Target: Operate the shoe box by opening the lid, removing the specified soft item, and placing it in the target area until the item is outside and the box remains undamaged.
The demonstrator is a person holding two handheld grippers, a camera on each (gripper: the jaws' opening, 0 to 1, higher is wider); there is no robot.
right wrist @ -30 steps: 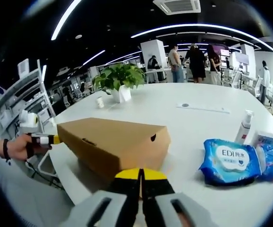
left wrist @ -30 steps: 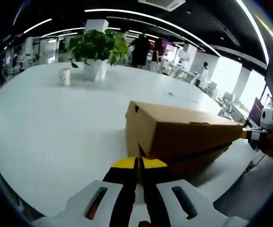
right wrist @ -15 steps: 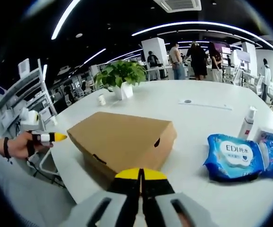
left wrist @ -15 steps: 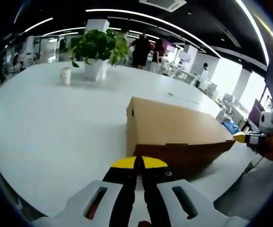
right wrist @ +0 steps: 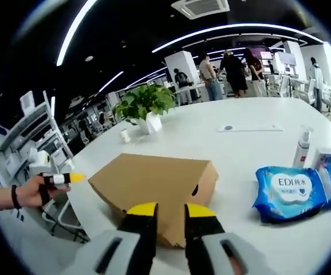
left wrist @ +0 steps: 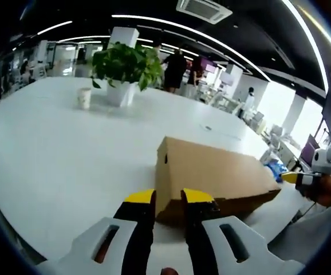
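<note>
Shoe box [left wrist: 211, 175] lies closed just beyond left claw [left wrist: 168, 197], jaws parted

Brown cardboard shoe box [left wrist: 214, 175] [right wrist: 154, 182] — lid shut; flat on white table [left wrist: 62, 149] [right wrist: 240, 123].

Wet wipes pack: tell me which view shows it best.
The right gripper view. The wipes pack lies whole on the table right of the box, with its label readable. The left gripper view shows just a blue sliver past the box's far end.
</note>
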